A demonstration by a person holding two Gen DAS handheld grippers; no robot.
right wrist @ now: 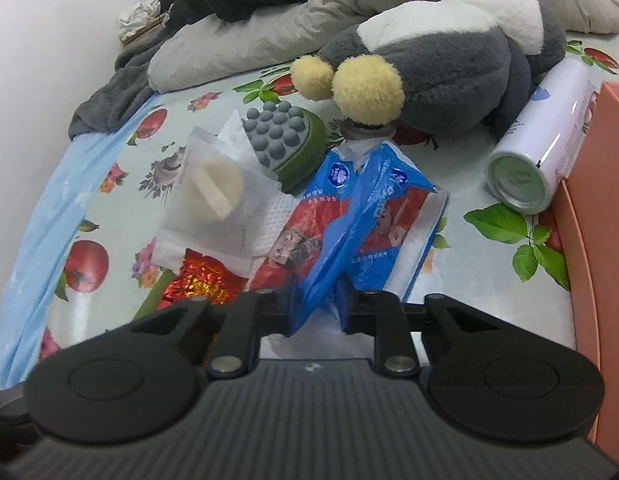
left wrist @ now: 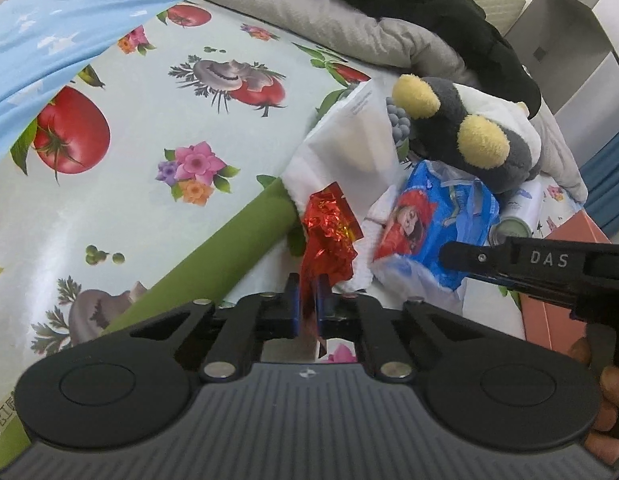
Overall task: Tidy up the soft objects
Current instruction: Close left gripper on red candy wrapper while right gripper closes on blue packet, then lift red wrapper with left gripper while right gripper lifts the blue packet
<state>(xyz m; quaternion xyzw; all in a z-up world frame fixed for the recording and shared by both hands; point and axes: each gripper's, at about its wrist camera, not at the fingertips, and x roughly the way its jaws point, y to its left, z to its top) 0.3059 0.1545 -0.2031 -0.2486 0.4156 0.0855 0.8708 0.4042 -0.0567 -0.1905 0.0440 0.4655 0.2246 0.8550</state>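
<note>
Two matching handheld grippers. Left gripper (left wrist: pixel 307 300): black linkage arms, silver pivot screws, blue pads, grey ribbed housing with two round black discs at 4 and 8 o'clock, small white logo centred. Right gripper (right wrist: pixel 317 308): same build; its black finger, seen from the left wrist at 3 o'clock, stamped "DAS".

One plush toy (right wrist: pixel 449 68), two wrappers (right wrist: pixel 205 284)

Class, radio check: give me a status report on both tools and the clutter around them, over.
Left tool shut on red foil wrapper. Right tool shut on blue tissue pack. Plush toy, spray can and green roll crowd close by.
</note>
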